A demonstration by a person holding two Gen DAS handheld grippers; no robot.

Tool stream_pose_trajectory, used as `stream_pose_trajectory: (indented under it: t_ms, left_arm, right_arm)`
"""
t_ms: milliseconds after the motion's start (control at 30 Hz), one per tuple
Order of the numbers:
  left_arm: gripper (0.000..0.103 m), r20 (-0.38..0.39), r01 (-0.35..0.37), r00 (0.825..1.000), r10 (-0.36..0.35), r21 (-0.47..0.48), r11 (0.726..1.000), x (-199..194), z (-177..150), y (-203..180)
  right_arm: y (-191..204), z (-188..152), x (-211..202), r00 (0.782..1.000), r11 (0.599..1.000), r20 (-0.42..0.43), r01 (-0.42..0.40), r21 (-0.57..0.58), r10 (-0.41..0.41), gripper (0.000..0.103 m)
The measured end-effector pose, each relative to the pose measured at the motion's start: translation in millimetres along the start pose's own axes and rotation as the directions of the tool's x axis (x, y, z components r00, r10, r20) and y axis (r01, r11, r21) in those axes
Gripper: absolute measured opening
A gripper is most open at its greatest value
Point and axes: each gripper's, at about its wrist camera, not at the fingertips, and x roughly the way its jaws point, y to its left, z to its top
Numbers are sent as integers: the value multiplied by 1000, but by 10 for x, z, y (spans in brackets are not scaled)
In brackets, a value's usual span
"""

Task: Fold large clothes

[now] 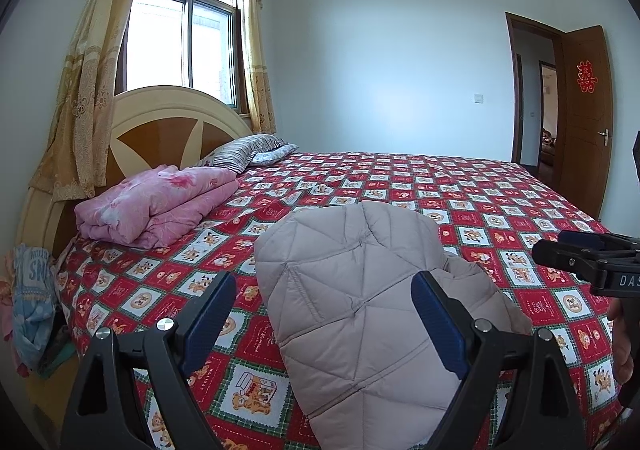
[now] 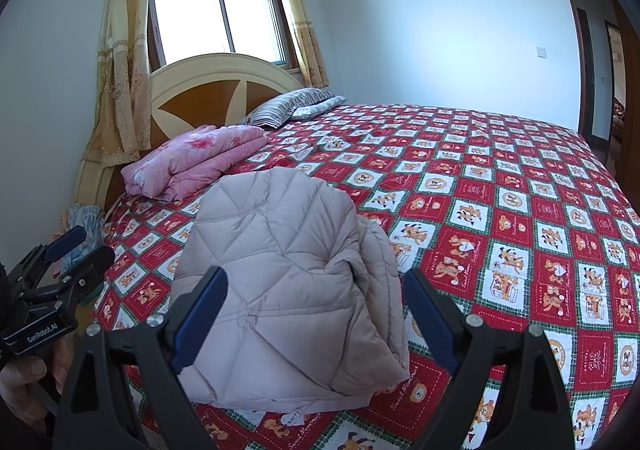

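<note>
Both grippers are hanging with their jaws spread wide and gripping nothing: the left gripper (image 1: pixel 324 324) is hovering over the near end of the quilted puffer jacket (image 1: pixel 360 302), its blue pads (image 1: pixel 208 320) standing apart above the fabric rather than pinching it, and the right gripper (image 2: pixel 316 320) is doing the same from slightly further right, its own blue pads (image 2: pixel 430 320) straddling the bundle without, as far as can be judged, touching it. The jacket is lying on the near side of the bed (image 2: pixel 520 210), already doubled into a compact pad with a rolled layer, probably a sleeve or side panel, bulging along its right edge; that tidy shape suggests the fold is finished or nearly so, which would explain why both tools are standing released above it. Each gripper is also showing at the edge of the other's view, held level and clear of the cloth. Beyond the jacket a folded pink quilt (image 1: pixel 160 206) is sitting near the headboard (image 1: pixel 160 122), with striped pillows (image 1: pixel 248 150) behind it. The jacket's nearest hem is being cut off by the gripper frames, its underside is hidden, and whether a collar or zip is tucked inside cannot be made out.
</note>
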Motion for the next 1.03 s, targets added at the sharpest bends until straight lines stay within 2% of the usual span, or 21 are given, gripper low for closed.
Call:
stream_pose_trajectory:
  t_ms: [367, 667, 767, 1033]
  left_arm:
    - [90, 3, 10, 1000, -10, -59, 998, -7, 23, 93]
    - [90, 26, -1, 1000, 2, -32, 999, -45, 41, 60]
    - [96, 33, -3, 999, 4, -20, 1000, -56, 24, 52]
    - [96, 46, 6, 999, -6, -4, 1000, -79, 7, 13]
  right_arm:
    - [-12, 36, -16, 1000, 1000, 10, 1, -6, -1, 94]
    - [2, 37, -18, 1000, 1000, 9, -5, -17, 5, 94]
    - [18, 29, -15, 1000, 1000, 7, -7, -21, 7, 94]
    - [47, 0, -15, 1000, 1000, 1, -6, -27, 6, 95]
